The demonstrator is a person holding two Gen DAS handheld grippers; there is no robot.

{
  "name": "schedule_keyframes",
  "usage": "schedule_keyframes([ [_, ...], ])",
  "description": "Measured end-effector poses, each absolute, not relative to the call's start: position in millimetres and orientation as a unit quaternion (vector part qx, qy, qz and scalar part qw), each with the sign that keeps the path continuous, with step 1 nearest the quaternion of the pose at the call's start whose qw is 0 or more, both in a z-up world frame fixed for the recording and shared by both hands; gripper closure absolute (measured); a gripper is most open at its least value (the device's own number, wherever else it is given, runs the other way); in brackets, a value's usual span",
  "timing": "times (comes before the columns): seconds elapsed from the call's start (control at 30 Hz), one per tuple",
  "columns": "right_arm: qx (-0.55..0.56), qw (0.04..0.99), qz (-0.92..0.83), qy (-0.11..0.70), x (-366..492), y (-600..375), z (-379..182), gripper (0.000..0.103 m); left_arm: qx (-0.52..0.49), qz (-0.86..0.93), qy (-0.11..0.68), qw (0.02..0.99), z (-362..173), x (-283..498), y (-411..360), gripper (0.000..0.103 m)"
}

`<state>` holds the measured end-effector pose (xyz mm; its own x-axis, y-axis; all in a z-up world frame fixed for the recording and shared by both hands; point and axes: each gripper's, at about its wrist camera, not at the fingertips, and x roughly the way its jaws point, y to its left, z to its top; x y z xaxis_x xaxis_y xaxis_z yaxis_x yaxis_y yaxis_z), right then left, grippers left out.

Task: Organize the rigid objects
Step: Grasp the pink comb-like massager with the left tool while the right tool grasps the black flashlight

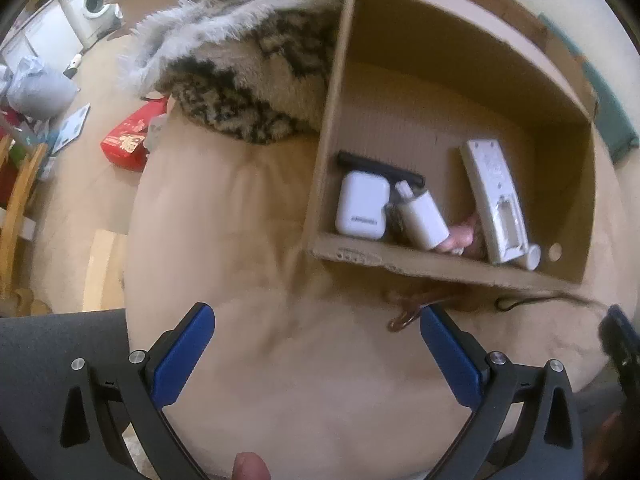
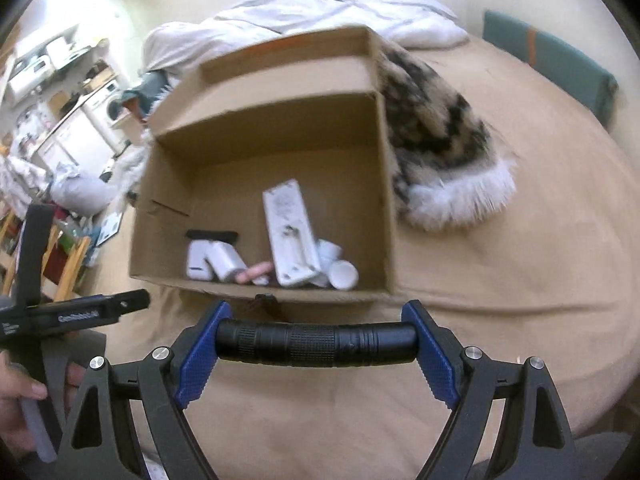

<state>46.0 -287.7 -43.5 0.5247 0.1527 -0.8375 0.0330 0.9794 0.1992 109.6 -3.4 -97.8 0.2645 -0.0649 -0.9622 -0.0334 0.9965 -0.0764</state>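
An open cardboard box (image 1: 472, 272) (image 2: 264, 286) sits on a beige bed. Inside lie a white remote (image 1: 494, 196) (image 2: 290, 230), a white earbud case (image 1: 362, 206) (image 2: 199, 262), a white charger (image 1: 422, 218) (image 2: 228, 264), a black bar (image 1: 380, 166) (image 2: 212, 235), a pink item (image 1: 460, 236) (image 2: 256, 271) and a small white jar (image 2: 343, 274). My right gripper (image 2: 316, 340) is shut on a black flashlight (image 2: 316, 342), held crosswise just in front of the box. My left gripper (image 1: 316, 334) is open and empty over the bedsheet, left of the box's near corner. A brown clip (image 1: 408, 312) lies by the box's front wall.
A furry leopard-print garment (image 1: 256, 80) (image 2: 444, 148) lies against the box. A white duvet (image 2: 320, 12) and a teal cushion (image 2: 552, 64) are farther back. The floor has a red bag (image 1: 128, 140), a washing machine (image 1: 94, 2) and clutter.
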Motion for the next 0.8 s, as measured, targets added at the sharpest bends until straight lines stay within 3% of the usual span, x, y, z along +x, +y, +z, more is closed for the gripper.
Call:
schedule_keyframes([
  [0.33,0.190,0.854,0.023,0.485,46.4,-323.0,-55.0,0.011,-0.025,-0.037,0.645,0.763,-136.7,114.8,-71.1,0.001],
  [0.8,0.225,0.841,0.023,0.491,54.1,-332.2,-62.1,0.011,-0.004,0.035,0.676,0.736,-202.5,159.4,-119.2,0.000],
])
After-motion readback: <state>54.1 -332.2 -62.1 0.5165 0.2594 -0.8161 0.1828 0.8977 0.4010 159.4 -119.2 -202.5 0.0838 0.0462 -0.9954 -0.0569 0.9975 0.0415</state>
